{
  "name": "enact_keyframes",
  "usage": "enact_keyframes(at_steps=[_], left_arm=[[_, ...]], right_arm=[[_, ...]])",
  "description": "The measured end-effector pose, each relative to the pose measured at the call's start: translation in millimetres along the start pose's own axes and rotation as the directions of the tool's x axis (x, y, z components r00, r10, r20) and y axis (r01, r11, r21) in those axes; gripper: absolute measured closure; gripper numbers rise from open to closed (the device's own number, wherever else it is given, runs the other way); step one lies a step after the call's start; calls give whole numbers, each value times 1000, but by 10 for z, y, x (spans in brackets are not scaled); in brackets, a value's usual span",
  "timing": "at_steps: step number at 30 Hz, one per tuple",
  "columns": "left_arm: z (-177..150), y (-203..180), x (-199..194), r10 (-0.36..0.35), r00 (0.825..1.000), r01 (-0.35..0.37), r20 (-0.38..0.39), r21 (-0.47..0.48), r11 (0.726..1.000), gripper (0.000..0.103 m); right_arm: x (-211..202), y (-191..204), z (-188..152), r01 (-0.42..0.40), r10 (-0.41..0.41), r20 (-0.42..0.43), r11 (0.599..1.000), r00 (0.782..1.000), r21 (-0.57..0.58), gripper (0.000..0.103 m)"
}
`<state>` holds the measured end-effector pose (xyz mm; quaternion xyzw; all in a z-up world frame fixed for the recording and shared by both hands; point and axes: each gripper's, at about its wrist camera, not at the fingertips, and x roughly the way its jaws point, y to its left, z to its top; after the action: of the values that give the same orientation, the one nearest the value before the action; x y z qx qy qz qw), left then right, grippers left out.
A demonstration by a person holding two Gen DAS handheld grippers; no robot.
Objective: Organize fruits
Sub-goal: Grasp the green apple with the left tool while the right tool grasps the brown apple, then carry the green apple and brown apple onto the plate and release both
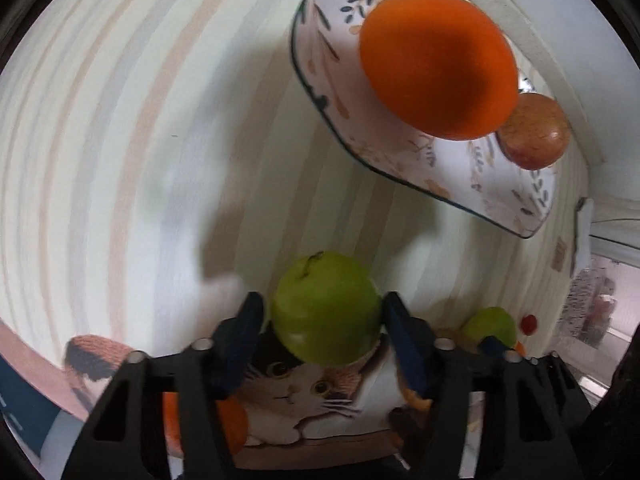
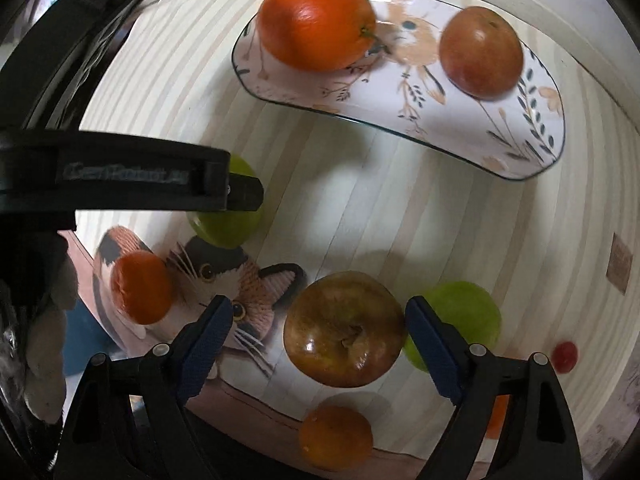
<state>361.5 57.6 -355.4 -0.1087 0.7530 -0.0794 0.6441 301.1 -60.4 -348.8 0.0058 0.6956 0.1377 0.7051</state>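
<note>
Left gripper (image 1: 326,320): jaws clamped on a green apple (image 1: 326,306), held off the striped cloth (image 1: 120,140)
Right gripper (image 2: 320,328): jaws apart, a brown-red apple (image 2: 345,330) between them
Floral plate (image 2: 460,120): ahead of both jaws, bearing an orange (image 2: 316,22) and a red apple (image 2: 482,52)

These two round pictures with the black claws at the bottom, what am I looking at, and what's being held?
No robot here: a person holds a two-finger gripper in each hand, each carrying a wide-angle camera looking along its fingers. That lens makes the pictures round and bent.

The left camera shows the left gripper closed on a green apple. The right camera shows the right gripper open around a reddish-brown apple, not gripping it.

On the striped tablecloth sits a floral plate with an orange and a red apple. A cat-picture mat lies nearer, with another green apple and smaller orange fruits nearby.
</note>
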Motion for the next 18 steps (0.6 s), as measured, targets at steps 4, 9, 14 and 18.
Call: enact_keyframes(at_steps=[4, 9, 14, 18], left_arm=[[-139, -112, -13, 112, 993, -115, 37, 99, 988, 50], [-357, -113, 8, 162, 986, -165, 28, 165, 972, 49], [-336, -152, 169, 139, 990, -136, -12, 145, 980, 47], [-363, -223, 236, 146, 989, -144, -3, 137, 980, 50]], right_arm=[[68, 60, 69, 23, -24, -25, 998, 999, -52, 16], [156, 159, 135, 53, -62, -59, 989, 996, -139, 20], [340, 216, 210, 56, -74, -106, 986, 992, -159, 20], [366, 234, 285, 57, -76, -118, 986, 990, -155, 21]])
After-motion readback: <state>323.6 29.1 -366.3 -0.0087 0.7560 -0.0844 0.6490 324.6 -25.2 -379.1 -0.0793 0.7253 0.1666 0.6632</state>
